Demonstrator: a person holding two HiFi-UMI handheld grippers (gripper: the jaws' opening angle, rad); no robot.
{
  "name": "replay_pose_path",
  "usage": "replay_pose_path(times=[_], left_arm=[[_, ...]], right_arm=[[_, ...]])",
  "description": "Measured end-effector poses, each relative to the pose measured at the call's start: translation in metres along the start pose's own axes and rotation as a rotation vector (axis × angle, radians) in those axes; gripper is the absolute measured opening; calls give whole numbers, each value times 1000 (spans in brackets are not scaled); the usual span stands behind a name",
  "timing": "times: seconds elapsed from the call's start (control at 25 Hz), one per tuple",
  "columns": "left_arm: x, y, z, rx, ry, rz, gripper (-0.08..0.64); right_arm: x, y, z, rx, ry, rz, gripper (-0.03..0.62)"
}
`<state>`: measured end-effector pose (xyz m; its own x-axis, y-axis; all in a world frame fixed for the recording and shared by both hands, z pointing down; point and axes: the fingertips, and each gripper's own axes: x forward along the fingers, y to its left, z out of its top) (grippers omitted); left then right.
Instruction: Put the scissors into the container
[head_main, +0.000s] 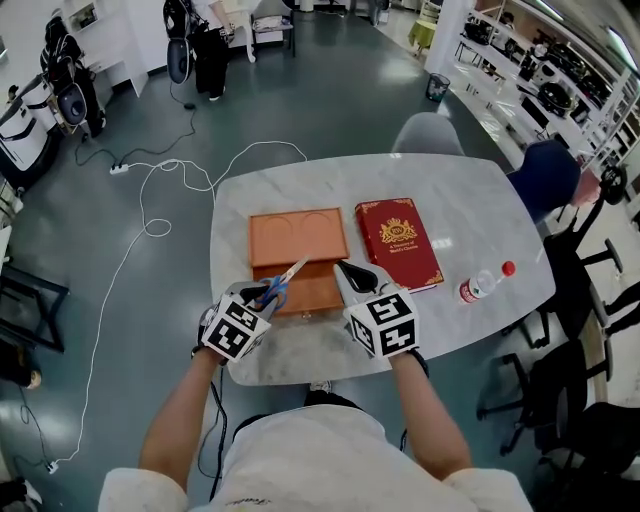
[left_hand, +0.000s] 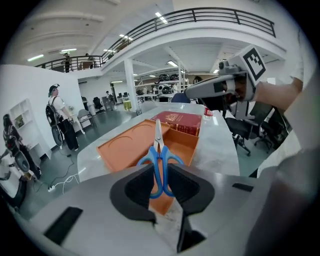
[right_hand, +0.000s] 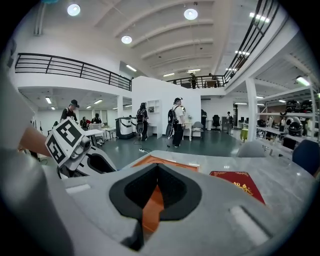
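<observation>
At lower centre, my left claw (head_main: 258, 294) clamps the scissors (head_main: 281, 284), blades over the container (head_main: 322, 292); right claw (head_main: 350, 272) closed, empty; white surface (head_main: 400, 180), open hall.

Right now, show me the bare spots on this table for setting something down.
Bare: the far strip of table behind the box and book; the right end beyond the bottle; the left margin beside the box. Crowded: the near edge, where the left gripper with scissors and right gripper hang by the box.

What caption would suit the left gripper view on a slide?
Left gripper clamps blue-handled steel scissors by their handles, blades pointing toward the open orange box on the pale marble table.
</observation>
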<state>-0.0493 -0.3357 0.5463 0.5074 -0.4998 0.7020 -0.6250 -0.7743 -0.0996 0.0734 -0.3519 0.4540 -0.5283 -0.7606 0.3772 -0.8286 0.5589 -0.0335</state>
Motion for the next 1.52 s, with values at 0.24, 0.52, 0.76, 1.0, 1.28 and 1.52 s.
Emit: replay_pose_path(times=[0.24, 0.52, 0.76, 1.0, 1.28, 1.52], left_arm=[[19, -5, 2, 117, 80, -54, 83], [41, -13, 0, 225, 170, -136, 83], [59, -17, -4, 256, 253, -181, 83], [75, -15, -12, 277, 333, -201, 83], [85, -20, -15, 291, 407, -226, 83], [91, -21, -21, 294, 447, -244, 84]], right_arm=[[6, -22, 1, -16, 4, 7, 3], [13, -44, -2, -17, 15, 9, 4], [21, -56, -11, -18, 33, 24, 4], [31, -63, -19, -10, 48, 34, 3], [37, -61, -24, -6, 56, 57, 3], [40, -61, -28, -4, 61, 75, 4]])
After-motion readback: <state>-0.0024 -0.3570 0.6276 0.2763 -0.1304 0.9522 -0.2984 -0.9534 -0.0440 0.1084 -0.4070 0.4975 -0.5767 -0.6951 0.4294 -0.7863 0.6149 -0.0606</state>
